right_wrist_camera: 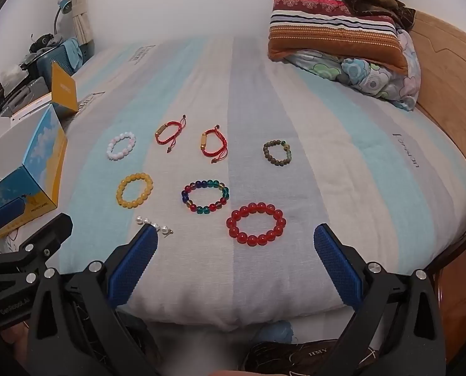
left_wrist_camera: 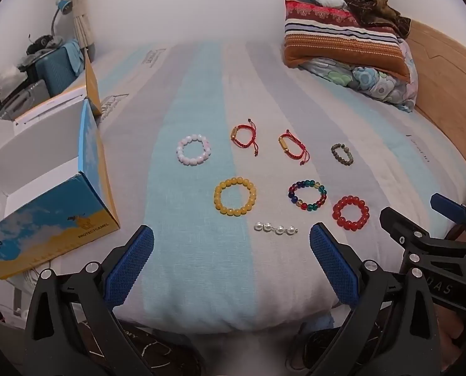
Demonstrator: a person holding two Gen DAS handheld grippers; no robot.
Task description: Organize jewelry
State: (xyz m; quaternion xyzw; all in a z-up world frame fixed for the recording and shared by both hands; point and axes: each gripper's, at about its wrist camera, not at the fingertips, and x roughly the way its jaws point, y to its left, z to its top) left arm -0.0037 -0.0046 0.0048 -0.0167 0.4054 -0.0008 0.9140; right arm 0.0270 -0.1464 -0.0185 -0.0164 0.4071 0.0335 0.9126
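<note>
Bracelets (left_wrist_camera: 235,196) of coloured beads and red cord lie flat on the bed (left_wrist_camera: 201,100), both tools spread wide, empty.

Striped bed sheet (left_wrist_camera: 201,100) in pale blue, grey and cream. At 12 o'clock on it, two red cord bracelets (left_wrist_camera: 244,136) with gold-coloured tubes; at 10, a pink-and-white bead bracelet (left_wrist_camera: 193,149); at 2, an olive-brown bead bracelet (left_wrist_camera: 342,154). Lower down, yellow bead bracelet (left_wrist_camera: 235,196), multicoloured bead bracelet (left_wrist_camera: 307,195) in blue, green, red and amber, red bead bracelet (left_wrist_camera: 350,213). At 6, white pearl piece (left_wrist_camera: 275,227). At 9, blue-and-yellow box (left_wrist_camera: 49,219) with cloud print. Striped orange, white and maroon pillow (left_wrist_camera: 342,40) over floral quilt (left_wrist_camera: 367,80).
</note>
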